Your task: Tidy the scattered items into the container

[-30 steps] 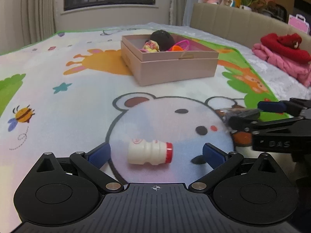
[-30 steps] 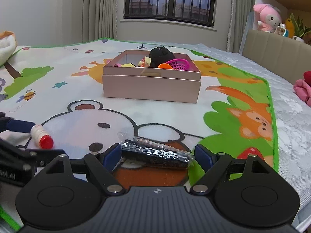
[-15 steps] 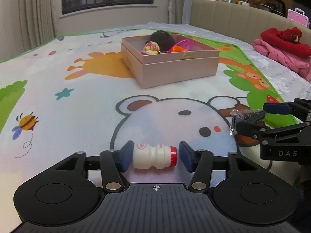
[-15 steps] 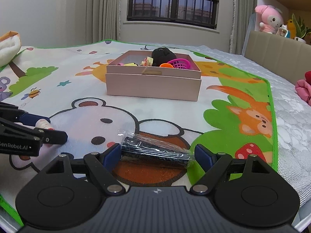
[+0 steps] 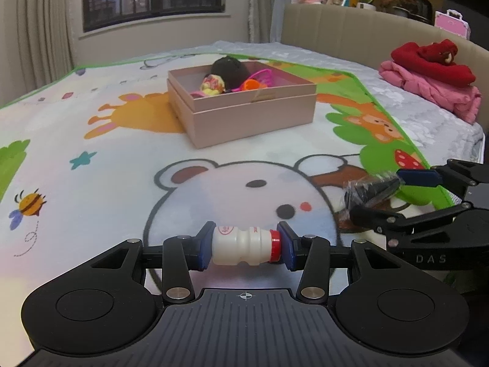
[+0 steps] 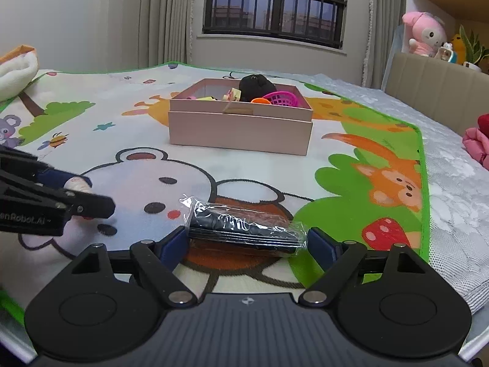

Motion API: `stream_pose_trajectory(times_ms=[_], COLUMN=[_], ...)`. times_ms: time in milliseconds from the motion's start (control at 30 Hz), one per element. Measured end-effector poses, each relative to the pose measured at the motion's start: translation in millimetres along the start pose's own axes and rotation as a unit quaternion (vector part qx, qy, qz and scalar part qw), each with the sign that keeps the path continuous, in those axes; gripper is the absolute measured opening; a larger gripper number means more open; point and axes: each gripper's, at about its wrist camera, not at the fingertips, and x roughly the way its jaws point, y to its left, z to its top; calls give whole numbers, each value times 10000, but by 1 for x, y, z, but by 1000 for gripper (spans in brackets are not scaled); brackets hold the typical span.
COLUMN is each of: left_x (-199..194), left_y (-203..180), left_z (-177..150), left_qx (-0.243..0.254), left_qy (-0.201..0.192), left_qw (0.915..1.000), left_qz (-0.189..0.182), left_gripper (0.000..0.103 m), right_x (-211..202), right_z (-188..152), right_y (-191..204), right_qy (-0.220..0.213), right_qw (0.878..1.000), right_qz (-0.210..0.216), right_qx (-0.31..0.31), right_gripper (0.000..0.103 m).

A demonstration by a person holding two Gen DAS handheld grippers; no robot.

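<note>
though clamped endwise, bottle (image 5: 243,246) level

light: soft, even, indoor | window (image 6: 275,6): dark | shadows: faint | focus: sharp | edges: fisheye bending, dark corners

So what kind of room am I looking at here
Most likely a child's bedroom: a bed with a padded headboard, a cartoon animal play mat spread over it, and plush toys on the shelf behind.

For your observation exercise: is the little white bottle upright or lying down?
Lying down. The bottle lies sideways, red cap pointing right, clamped end to end by the left gripper.
</note>
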Motion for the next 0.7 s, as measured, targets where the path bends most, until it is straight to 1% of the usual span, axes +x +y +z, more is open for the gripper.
stream_pose_trajectory(times_ms=[167,333,500,600,700], left_x=[-5,-10,-16,-14,-9], left_y=[-10,-17,-20,-20,-17], left_z=[1,0,0,6,21], left_qx=[87,60,37,24,-9], left_qy=[-29,-119,-232,-314,-409], left_qw=[10000,9999,9997,9994,9989], left_qz=[11,0,-38,-107,-241], left_gripper=[48,48,48,48,48], right_x=[-11,-19,-30,-35,-38], right_z=[-4,-5,-2,2,6], right_y=[-6,-9,-9,-10,-9], right_qy=[-14,-3,-48,-72,-103], right_qw=[10000,9999,9994,9986,9965], right_qz=[10,-8,-23,-1,-16], right_qx=[-59,-131,-333,-530,-832], right_gripper=[84,84,84,84,84])
